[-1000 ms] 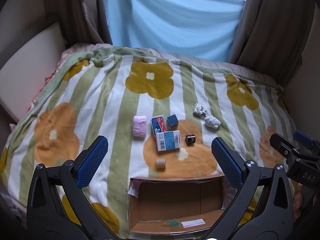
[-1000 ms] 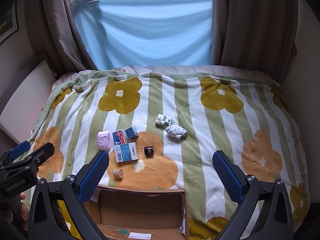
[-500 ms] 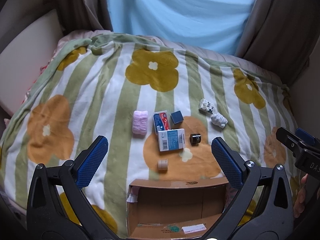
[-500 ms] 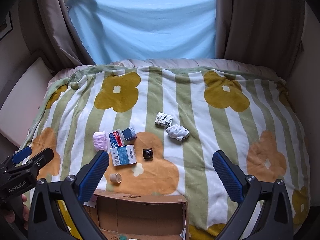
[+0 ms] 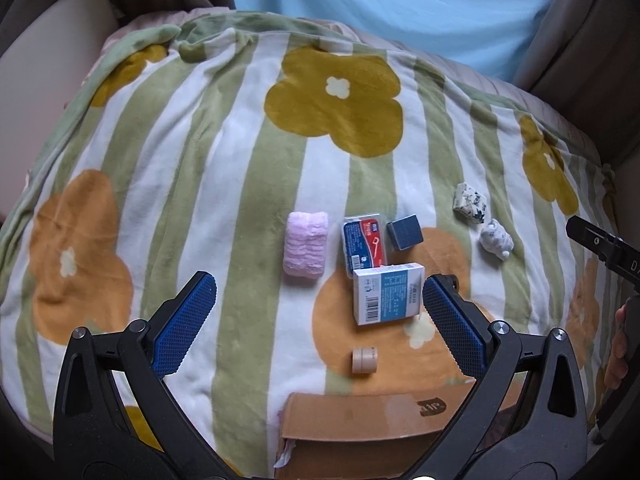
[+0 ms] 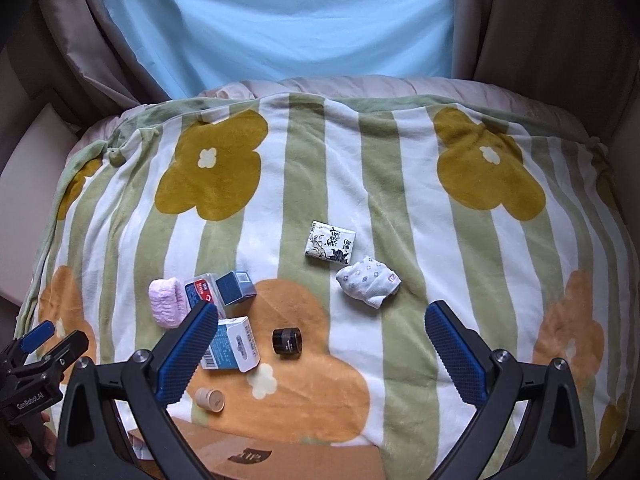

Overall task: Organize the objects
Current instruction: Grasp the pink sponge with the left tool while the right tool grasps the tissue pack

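Small objects lie on a striped flower blanket: a pink rolled cloth, a red-blue flat pack, a dark blue cube box, a white-blue carton, a beige tape roll. In the right wrist view I also see a black jar, a patterned tissue pack and a white sock. A cardboard box sits at the near edge. My left gripper is open above the carton. My right gripper is open above the jar.
A light blue sheet and brown curtains hang behind the bed. A cream cushion lies at the left. The other gripper shows at the edge of each view.
Both grippers have moved forward and down toward the objects, which now look larger. The cardboard box has slid toward the bottom edge of both views. Both stay open.
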The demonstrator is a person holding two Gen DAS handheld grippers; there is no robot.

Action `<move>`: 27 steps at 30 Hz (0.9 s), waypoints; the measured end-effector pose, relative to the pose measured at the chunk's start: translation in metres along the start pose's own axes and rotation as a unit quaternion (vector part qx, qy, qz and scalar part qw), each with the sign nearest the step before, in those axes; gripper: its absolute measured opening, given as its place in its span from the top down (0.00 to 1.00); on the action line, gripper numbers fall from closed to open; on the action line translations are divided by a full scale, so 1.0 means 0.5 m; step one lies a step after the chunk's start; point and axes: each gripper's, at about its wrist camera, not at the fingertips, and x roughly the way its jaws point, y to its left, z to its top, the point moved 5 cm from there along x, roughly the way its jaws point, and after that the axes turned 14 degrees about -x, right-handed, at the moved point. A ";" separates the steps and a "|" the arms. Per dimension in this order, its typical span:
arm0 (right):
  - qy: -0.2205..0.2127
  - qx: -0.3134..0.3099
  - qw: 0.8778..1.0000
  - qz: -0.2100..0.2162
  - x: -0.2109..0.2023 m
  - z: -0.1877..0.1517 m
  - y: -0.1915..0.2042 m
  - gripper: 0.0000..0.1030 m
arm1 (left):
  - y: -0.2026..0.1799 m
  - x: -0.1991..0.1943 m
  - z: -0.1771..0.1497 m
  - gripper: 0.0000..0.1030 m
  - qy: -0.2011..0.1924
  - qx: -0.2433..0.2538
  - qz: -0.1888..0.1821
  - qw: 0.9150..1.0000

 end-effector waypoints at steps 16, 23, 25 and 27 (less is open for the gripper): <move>0.097 0.003 0.994 0.042 0.319 0.068 -0.058 0.00 | 0.037 0.281 0.016 0.06 0.079 -0.009 0.037 0.996; 0.133 0.020 0.990 0.046 0.411 0.067 -0.078 0.04 | 0.050 0.365 0.001 0.12 0.106 -0.013 0.051 0.993; 0.145 0.027 0.988 0.052 0.428 0.063 -0.082 0.08 | 0.049 0.379 -0.001 0.12 0.110 -0.009 0.057 0.992; 0.153 0.031 0.986 0.054 0.440 0.060 -0.085 0.13 | 0.048 0.390 -0.002 0.16 0.112 -0.006 0.062 0.992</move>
